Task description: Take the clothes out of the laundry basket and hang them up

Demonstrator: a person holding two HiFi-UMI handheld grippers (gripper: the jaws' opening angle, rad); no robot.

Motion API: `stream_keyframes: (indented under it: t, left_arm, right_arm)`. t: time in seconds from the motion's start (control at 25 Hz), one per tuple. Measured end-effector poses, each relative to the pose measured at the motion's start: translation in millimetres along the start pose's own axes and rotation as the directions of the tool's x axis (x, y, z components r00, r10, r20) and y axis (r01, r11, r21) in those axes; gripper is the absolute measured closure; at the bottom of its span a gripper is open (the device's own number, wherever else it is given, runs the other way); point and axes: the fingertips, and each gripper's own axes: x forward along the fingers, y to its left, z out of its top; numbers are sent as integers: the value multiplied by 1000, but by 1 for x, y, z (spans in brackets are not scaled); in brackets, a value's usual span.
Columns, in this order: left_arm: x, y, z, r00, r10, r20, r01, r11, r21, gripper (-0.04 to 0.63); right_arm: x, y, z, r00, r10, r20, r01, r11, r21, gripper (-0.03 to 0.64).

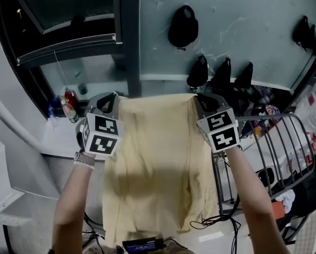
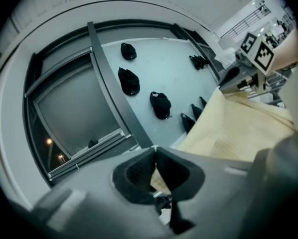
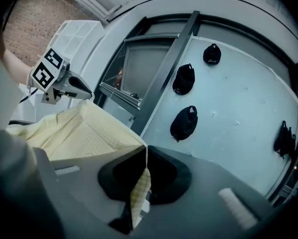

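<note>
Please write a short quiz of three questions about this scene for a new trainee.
1. True or false: the left gripper is empty.
2. What does the right gripper pinch? A) a bottle B) the yellow garment C) a cable
3. In a few words: what hangs on the pale wall behind the garment?

Key: 1 false, its jaws are shut on the garment's top edge. 2 B. 3 black caps.
</note>
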Motion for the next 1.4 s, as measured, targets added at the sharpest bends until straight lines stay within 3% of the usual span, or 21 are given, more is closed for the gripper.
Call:
stream_keyframes:
  t: [0.16,0.32,0.52,0.72,0.8,0.88,0.96,1.2,1.4]
  left_arm:
    - [39,3,-21,1000,-13,-21,13,1000,5,591]
    - [83,-14,-60,994,-73,-76,72,997,-7,591]
    - [122,-55,-111,975,-178,-130,171,983,-60,588]
    - [134,-79,-148,957,-209,-201,199,977,-71,579]
    - [133,-89,-155,942,-253,-218,239,967,-90,523]
    - [129,-96,-158,931,-293,-218,272,955,-121,439]
    - [120,-97,-158,931,-302,-204,276,950,-147,406]
    - [70,-81,-123,968,-229,-99,211,963,-165,418]
    - [8,-71,-92,986,-164,-24,158,974,-161,449]
  right_arm:
    - [42,-1,-18,999,4,-37,-3,1000,25,606]
    - [85,9,-68,990,46,-137,-34,996,87,606]
    - [118,23,-134,958,106,-266,-67,986,149,606]
    - [131,42,-166,939,145,-311,-88,978,188,604]
    - [131,46,-168,937,164,-307,-104,973,205,570]
    - [128,50,-168,931,203,-304,-137,965,224,490]
    - [122,54,-162,931,223,-291,-153,957,245,446]
    - [79,55,-130,972,166,-168,-113,952,286,445]
    - [29,70,-85,989,144,-18,-133,950,284,445]
